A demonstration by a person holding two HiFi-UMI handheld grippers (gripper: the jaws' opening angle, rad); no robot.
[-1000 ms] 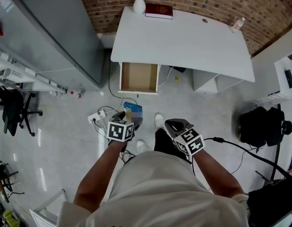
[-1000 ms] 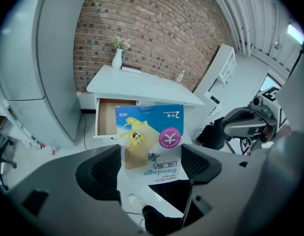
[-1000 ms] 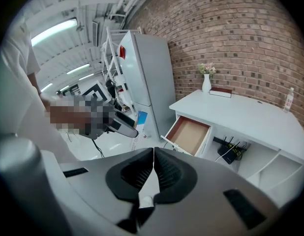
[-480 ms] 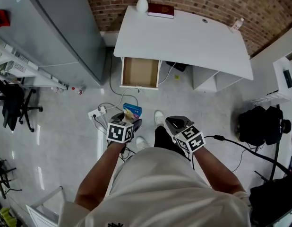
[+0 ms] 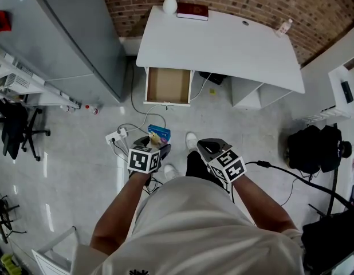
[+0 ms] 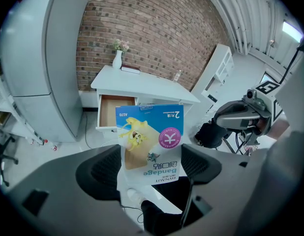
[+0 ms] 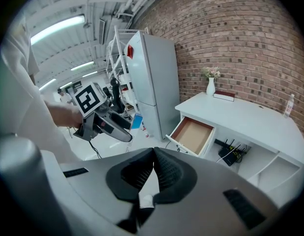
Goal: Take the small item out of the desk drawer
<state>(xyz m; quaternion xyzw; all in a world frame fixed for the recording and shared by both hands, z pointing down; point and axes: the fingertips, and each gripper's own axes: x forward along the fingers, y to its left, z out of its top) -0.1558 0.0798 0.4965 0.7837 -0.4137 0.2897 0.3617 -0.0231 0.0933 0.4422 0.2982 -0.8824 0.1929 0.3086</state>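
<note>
The white desk (image 5: 234, 44) stands against the brick wall, its drawer (image 5: 168, 86) pulled open and its brown inside bare. My left gripper (image 5: 155, 145) is held out over the floor in front of the desk, shut on a small blue bandage box (image 5: 158, 134). In the left gripper view the bandage box (image 6: 151, 139) stands upright between the two jaw pads, with the open drawer (image 6: 114, 113) behind it. My right gripper (image 5: 207, 147) hangs beside the left one, shut and holding nothing; its pads meet in the right gripper view (image 7: 153, 165).
A tall grey fridge (image 5: 68, 33) stands left of the desk. A vase (image 5: 169, 2), a red book (image 5: 192, 11) and a small bottle (image 5: 283, 27) are on the desktop. A power strip with cables (image 5: 117, 137) lies on the floor; a black bag (image 5: 312, 151) sits to the right.
The desk and drawer have slid slightly up and away in the head view. The left gripper has kept the bandage box; both grippers have barely shifted.
</note>
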